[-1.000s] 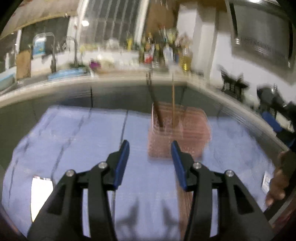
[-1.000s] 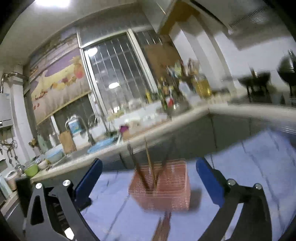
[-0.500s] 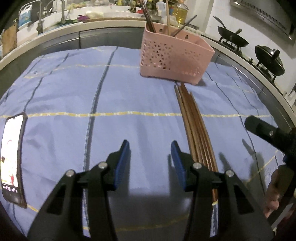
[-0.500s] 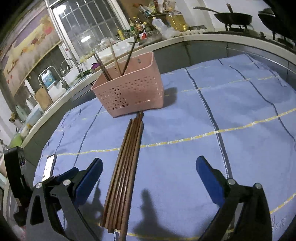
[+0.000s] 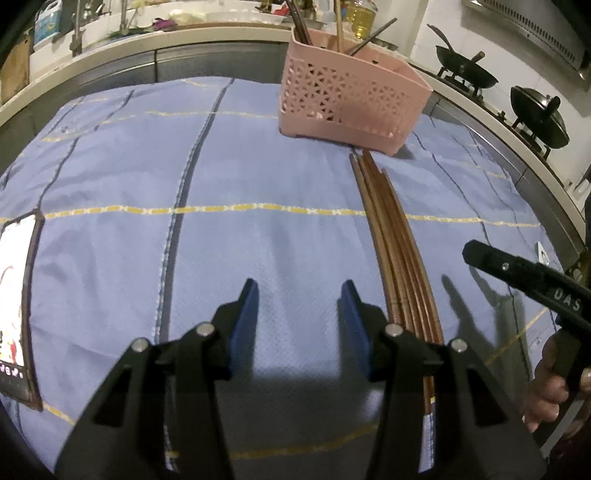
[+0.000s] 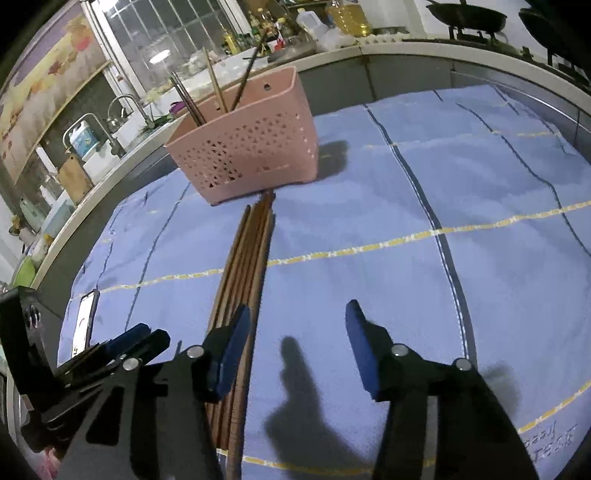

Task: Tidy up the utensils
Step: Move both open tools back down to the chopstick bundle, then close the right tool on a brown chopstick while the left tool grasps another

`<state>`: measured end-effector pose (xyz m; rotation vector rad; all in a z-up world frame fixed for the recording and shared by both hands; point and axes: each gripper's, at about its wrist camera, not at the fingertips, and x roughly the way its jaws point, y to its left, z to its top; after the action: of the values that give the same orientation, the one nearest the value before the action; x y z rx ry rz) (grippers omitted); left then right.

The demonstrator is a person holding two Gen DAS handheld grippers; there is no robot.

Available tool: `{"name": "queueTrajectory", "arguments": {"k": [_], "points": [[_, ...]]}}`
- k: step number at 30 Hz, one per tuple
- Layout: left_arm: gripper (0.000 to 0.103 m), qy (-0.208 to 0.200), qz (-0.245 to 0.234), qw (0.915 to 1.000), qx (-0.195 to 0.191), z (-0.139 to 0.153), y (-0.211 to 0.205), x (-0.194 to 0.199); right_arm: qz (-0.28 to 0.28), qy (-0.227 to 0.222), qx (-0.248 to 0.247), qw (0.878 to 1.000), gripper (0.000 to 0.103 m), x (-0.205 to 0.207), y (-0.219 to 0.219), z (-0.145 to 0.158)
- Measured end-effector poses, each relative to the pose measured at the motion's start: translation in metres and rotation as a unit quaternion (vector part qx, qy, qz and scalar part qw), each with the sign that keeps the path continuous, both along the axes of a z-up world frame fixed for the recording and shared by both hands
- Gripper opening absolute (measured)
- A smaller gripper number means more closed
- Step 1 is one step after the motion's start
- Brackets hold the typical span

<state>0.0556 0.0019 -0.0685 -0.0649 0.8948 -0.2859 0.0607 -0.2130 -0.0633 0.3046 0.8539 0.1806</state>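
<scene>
A bundle of several brown chopsticks lies flat on the blue cloth, pointing at a pink perforated basket that holds a few upright chopsticks. My left gripper is open and empty, just left of the bundle's near end. In the right wrist view the bundle runs under my left finger, and the basket stands beyond. My right gripper is open and empty, low over the cloth, with the bundle's near end beside its left finger.
A phone lies on the cloth at the left edge. Woks sit on a stove at the right. A sink and bottles line the counter behind. The right gripper's body shows at the right in the left wrist view.
Both grippers have tilted down from the kitchen wall and dropped toward the cloth and chopstick bundle. The right gripper has narrowed its opening and moved close beside the bundle.
</scene>
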Motion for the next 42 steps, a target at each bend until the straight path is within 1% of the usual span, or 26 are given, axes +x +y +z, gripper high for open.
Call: {"name": "queueTrajectory", "arguments": {"k": [3,7,13,21,27,30,34,36,38,40,42], "points": [[0.045,0.0,0.0,1.0,0.0,0.0,0.0,0.0,-0.001,0.004,0.003,1.0,0.049,0.001,-0.001,-0.001],[0.045,0.0,0.0,1.0,0.001,0.0,0.0,0.0,0.006,0.005,-0.008,1.0,0.043,0.001,0.002,-0.001],[0.045,0.001,-0.001,1.0,0.0,0.0,0.0,0.0,0.024,0.006,-0.023,0.999,0.038,-0.001,0.011,-0.003],[0.045,0.002,-0.004,1.0,0.002,-0.001,0.0,0.0,0.054,0.004,-0.055,0.997,0.036,-0.003,0.026,-0.007],[0.045,0.015,-0.014,0.9995,-0.024,0.0,0.0,0.0,0.073,0.005,-0.082,0.994,0.033,-0.004,0.037,-0.01],[0.045,0.016,-0.019,0.9994,-0.026,0.001,-0.002,0.0,0.08,0.004,-0.096,0.992,0.033,-0.005,0.042,-0.013],[0.045,0.02,-0.026,0.9988,-0.036,0.004,-0.005,-0.001,0.088,-0.009,-0.121,0.989,0.033,-0.008,0.049,-0.012],[0.045,0.022,-0.035,0.9983,-0.04,0.005,-0.009,-0.001,0.091,-0.01,-0.123,0.988,0.033,-0.009,0.051,-0.012],[0.044,0.022,-0.042,0.9982,-0.037,0.006,-0.015,-0.001,0.102,-0.003,-0.114,0.988,0.033,-0.009,0.054,-0.013],[0.044,0.021,-0.05,0.998,-0.032,0.006,-0.021,-0.002,0.105,-0.012,-0.133,0.985,0.032,-0.01,0.058,-0.012],[0.044,0.021,-0.056,0.9979,-0.025,0.005,-0.027,-0.002,0.105,-0.012,-0.138,0.985,0.031,-0.009,0.057,-0.012]]}}
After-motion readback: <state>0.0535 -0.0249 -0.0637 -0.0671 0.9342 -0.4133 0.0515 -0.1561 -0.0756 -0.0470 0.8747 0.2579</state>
